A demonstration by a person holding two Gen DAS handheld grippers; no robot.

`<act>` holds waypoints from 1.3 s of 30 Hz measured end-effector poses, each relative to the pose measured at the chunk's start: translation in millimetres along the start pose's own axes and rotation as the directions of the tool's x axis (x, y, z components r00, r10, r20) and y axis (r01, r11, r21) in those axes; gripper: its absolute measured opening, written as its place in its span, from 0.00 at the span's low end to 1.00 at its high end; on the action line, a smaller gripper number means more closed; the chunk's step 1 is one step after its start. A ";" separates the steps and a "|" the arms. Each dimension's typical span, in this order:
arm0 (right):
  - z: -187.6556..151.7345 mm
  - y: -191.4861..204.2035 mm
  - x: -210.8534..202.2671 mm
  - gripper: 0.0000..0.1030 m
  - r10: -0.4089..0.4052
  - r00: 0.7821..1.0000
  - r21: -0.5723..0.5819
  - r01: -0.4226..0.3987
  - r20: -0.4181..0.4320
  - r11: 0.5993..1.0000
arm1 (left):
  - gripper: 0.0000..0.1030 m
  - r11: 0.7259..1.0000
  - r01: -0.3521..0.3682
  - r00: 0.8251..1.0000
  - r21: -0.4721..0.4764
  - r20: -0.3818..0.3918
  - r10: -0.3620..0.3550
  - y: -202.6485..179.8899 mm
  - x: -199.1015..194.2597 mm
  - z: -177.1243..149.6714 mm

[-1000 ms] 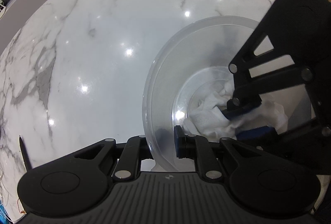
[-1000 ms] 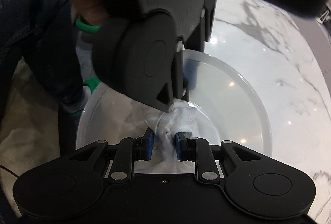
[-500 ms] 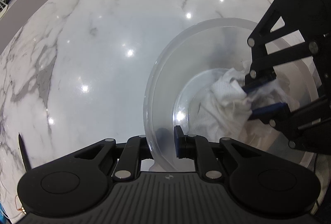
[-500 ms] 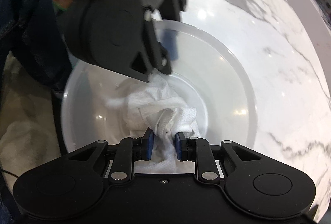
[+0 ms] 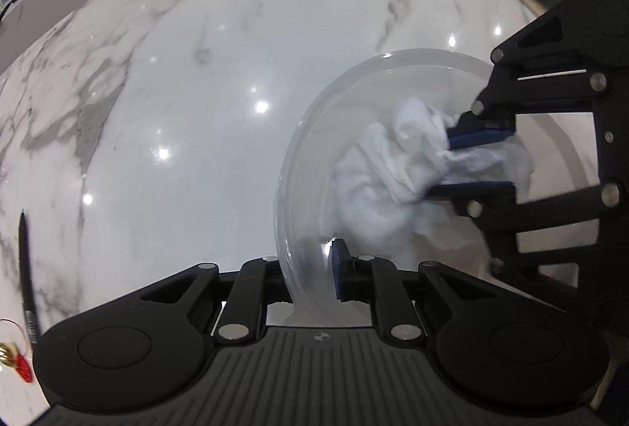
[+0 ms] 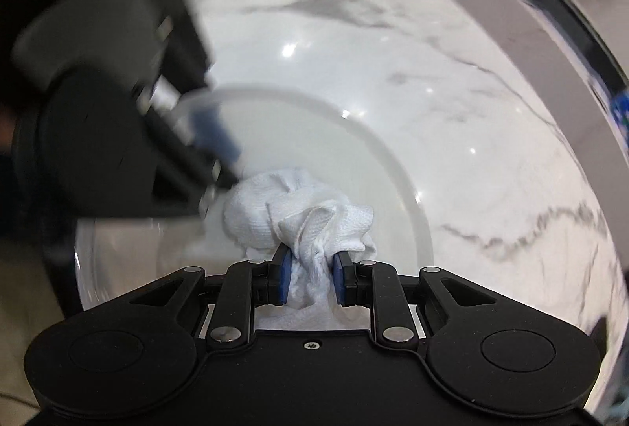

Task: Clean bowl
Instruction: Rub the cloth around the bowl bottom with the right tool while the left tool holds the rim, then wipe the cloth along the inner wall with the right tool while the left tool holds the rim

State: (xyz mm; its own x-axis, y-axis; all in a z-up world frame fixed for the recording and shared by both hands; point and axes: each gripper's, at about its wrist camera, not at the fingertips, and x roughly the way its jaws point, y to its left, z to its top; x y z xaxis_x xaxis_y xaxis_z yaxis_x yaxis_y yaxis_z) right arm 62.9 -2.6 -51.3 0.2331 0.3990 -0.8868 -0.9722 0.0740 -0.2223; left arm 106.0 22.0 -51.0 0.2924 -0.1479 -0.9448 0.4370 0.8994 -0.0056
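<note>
Table (image 5: 204, 80): You work on a big shiny white stone top with grey lines. It looks slick, so things may slide on it.
Bowl (image 5: 314, 135): It is clear plastic. It sits on the table close in front of you, at the right in your left camera. It looks light and thin, and a bit bendy. It has no long side, it is round. Its open mouth faces up and leans a little toward your right hand. Hold it by the rim, as you do now.
Left gripper (image 5: 314, 270): Its fingers are pinched tight on the near rim of the bowl, one pad inside and one outside. This should stop the light bowl from sliding.
Right gripper (image 6: 310, 282): Its fingers are squeezed on the cloth, down inside the bowl.
Cloth (image 6: 298, 213): It is white, soft and bunched up. It lies against the inside wall of the bowl. It will squash and bend as you rub.
Pen (image 5: 27, 276): A dark thin one lies far left on the table, well away from the bowl.
</note>
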 end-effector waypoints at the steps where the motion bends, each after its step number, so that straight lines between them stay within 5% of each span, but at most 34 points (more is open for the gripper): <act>1: -2.4 -2.5 -1.3 0.19 0.000 1.000 0.022 0.000 0.015 1.000 | 0.13 1.000 -0.018 1.000 0.016 0.002 0.018 -3.3 -0.1 0.3; 8: -18.8 -13.3 -21.2 0.19 -0.036 0.996 0.111 0.028 0.077 0.993 | 0.13 0.995 0.000 0.999 -0.098 0.035 0.003 -1.7 0.3 1.2; 16: -30.6 -7.7 -29.7 0.19 -0.082 0.989 0.116 0.067 0.124 0.991 | 0.14 0.992 -0.025 0.995 -0.122 0.092 0.037 -9.5 2.7 2.0; 29: -28.4 -8.4 -38.7 0.19 -0.105 0.964 0.171 0.064 0.244 0.983 | 0.16 0.996 -0.086 0.990 -0.033 0.110 0.090 -33.1 0.8 -4.6; 39: -20.3 -18.7 -38.7 0.19 -0.087 0.965 0.208 0.035 0.247 0.978 | 0.18 0.994 -0.109 0.989 0.023 0.108 0.106 -39.6 2.3 -7.5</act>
State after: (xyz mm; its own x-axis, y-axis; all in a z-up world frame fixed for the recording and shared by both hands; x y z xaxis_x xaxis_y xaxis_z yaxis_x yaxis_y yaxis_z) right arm 72.6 -38.0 -21.1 0.3035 0.6044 -0.7366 -0.9471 0.2760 -0.1638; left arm 83.0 -10.9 -55.4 0.4270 -0.0952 -0.8992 0.4220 0.9005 0.1051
